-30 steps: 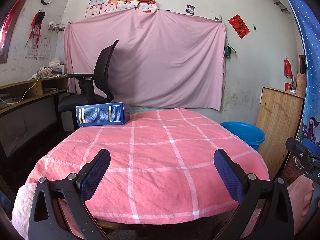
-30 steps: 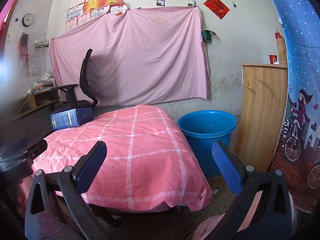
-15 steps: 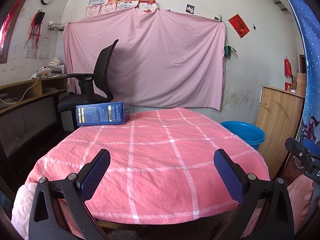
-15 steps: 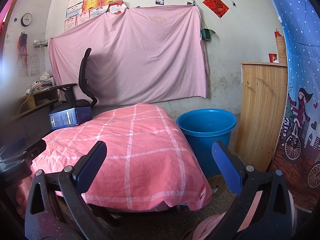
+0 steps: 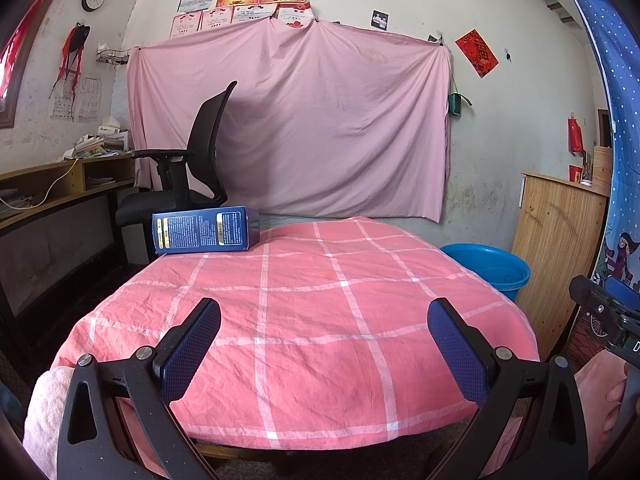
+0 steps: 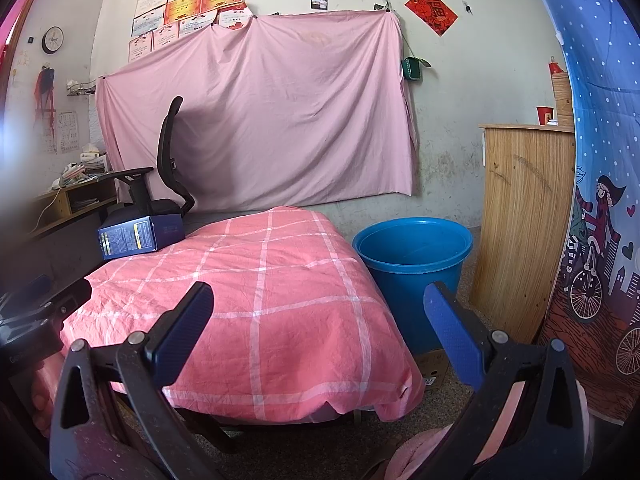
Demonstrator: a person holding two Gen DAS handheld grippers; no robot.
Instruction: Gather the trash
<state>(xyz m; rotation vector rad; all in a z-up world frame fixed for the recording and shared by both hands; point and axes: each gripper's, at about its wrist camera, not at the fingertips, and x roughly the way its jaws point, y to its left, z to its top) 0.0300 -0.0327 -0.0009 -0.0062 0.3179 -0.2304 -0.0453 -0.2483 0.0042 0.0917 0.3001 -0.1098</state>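
A dark blue carton (image 5: 204,230) lies on its side at the far left corner of the table with the pink checked cloth (image 5: 320,320); it also shows in the right wrist view (image 6: 140,236). A blue plastic bucket (image 6: 412,264) stands on the floor right of the table, seen too in the left wrist view (image 5: 490,266). My left gripper (image 5: 324,316) is open and empty at the table's near edge. My right gripper (image 6: 318,300) is open and empty, low at the table's near right corner.
A black office chair (image 5: 192,176) stands behind the carton. A wooden desk with papers (image 5: 60,184) runs along the left wall. A wooden cabinet (image 6: 524,216) stands right of the bucket. A cardboard piece (image 6: 434,366) lies on the floor under the bucket.
The right gripper has shifted very slightly; the view has barely moved. The left gripper and the carton have not moved.
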